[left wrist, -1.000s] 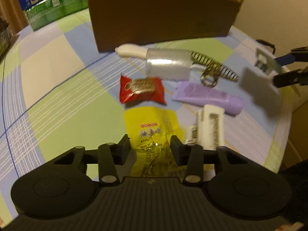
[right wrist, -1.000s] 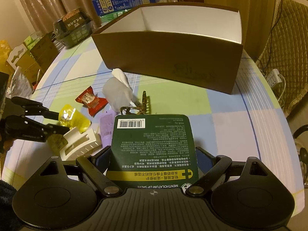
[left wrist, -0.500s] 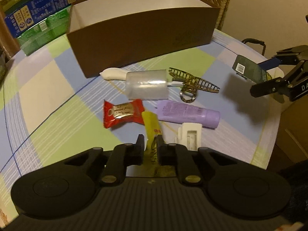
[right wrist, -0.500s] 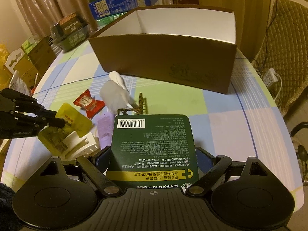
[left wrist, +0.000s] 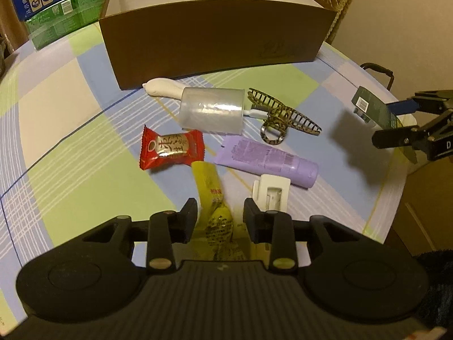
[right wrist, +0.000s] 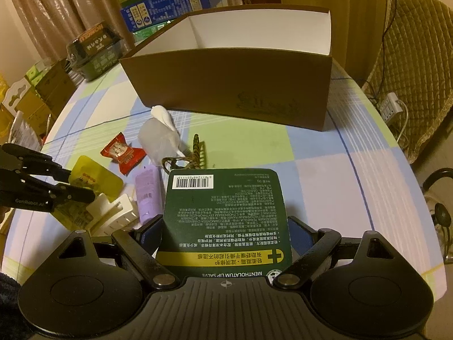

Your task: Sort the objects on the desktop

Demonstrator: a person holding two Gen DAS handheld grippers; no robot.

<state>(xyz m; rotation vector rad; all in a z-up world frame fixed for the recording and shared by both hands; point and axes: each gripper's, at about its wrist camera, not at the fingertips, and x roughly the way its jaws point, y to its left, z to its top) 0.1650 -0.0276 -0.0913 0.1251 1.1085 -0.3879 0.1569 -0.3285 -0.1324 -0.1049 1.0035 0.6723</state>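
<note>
My left gripper [left wrist: 220, 216] is open around a crumpled yellow snack packet [left wrist: 213, 204] that lies between its fingers on the checked tablecloth. My right gripper [right wrist: 226, 233] is shut on a green lip-salve card [right wrist: 226, 215] and holds it above the table; it shows at the right in the left wrist view [left wrist: 396, 126]. A red candy wrapper [left wrist: 171, 148], a purple tube [left wrist: 269, 161], a white plastic hook [left wrist: 271, 194], a lint roller [left wrist: 211, 110] and a leopard-print hair claw [left wrist: 283, 119] lie on the cloth.
A large open brown cardboard box [left wrist: 215, 39] stands behind the objects; its white inside shows in the right wrist view [right wrist: 263, 36]. Blue and green cartons [left wrist: 53, 8] stand at the back left. The table edge [left wrist: 390, 198] runs close on the right.
My left gripper closed on the yellow packet half a second ago and has now opened again, with the packet left narrow and crumpled between its fingers. The right gripper holds the card steady.
</note>
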